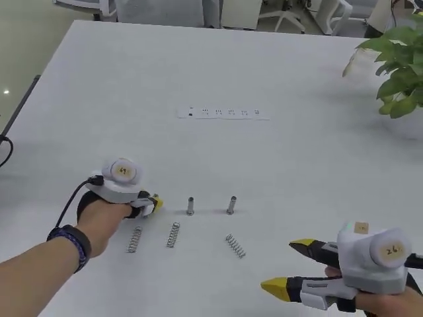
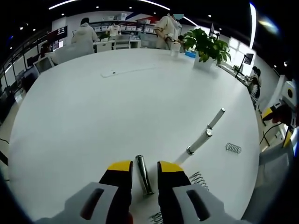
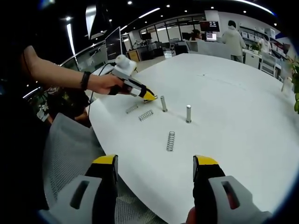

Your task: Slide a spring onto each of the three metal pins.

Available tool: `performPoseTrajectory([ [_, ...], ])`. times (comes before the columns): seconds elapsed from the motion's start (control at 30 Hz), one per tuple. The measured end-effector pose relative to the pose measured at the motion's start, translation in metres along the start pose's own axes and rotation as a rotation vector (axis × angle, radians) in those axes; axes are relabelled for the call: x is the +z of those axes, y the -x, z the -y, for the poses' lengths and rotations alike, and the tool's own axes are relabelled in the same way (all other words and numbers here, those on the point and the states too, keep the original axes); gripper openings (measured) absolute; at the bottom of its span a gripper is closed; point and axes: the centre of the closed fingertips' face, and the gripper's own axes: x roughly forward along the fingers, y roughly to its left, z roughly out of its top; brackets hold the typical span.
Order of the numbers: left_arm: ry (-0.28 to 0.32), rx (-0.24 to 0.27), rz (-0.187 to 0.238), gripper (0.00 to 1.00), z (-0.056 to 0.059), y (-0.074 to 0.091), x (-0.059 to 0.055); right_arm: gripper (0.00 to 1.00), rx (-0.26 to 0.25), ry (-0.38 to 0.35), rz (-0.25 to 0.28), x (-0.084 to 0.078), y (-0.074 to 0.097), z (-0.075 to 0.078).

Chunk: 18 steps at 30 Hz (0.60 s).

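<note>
The right tool [image 1: 286, 265] hovers over the near edge of the table [image 1: 264, 66], its yellow-tipped jaws wide apart with nothing between them. Ahead of it three springs [image 1: 173, 234] lie flat in a loose row, none on a pin. Behind the springs two pins [image 1: 190, 205] stand upright, side by side. Left of them, the left tool [image 2: 145, 167] is low at the table with a third pin [image 2: 143, 173] between its jaws. The jaws sit close on either side of it, but I cannot tell whether they grip it. A power strip [image 1: 223, 113] lies further back, and a plant [image 1: 400, 66] stands at the far right.
</note>
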Motion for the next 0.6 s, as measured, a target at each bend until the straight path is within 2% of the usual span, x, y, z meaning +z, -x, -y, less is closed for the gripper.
performPoseTrajectory([
  [0.1,-0.004,0.001,-0.014,0.12,0.0014,-0.002,-0.0025,0.64,0.003,0.002,-0.003,0.0,-0.0007,-0.0011],
  [0.17,0.022,0.012,-0.038,0.12,-0.0002,-0.0039,-0.0081,0.64,0.003,0.001,-0.002,0.0002,-0.001,-0.0009],
  [0.23,0.028,0.014,-0.024,0.1,-0.0005,-0.0018,-0.0052,0.64,0.002,0.001,0.0,0.0012,-0.0009,-0.0008],
  [0.3,0.022,0.023,-0.026,0.09,-0.0007,-0.0016,-0.0037,0.64,0.002,0.003,0.001,0.0022,-0.0005,-0.0008],
  [0.37,0.019,0.041,-0.029,0.03,-0.003,-0.0012,-0.0034,0.64,0.001,0.002,0.002,0.0025,-0.0003,0.0002],
  [0.5,0.04,0.045,-0.033,0.0,-0.0043,-0.0019,-0.0027,0.63,-0.001,0.001,0.004,0.0032,0.0007,0.0009],
  [0.6,0.084,0.038,-0.041,0.0,-0.0054,-0.0013,-0.0026,0.63,-0.003,0.001,0.004,0.0031,0.0007,0.0019],
])
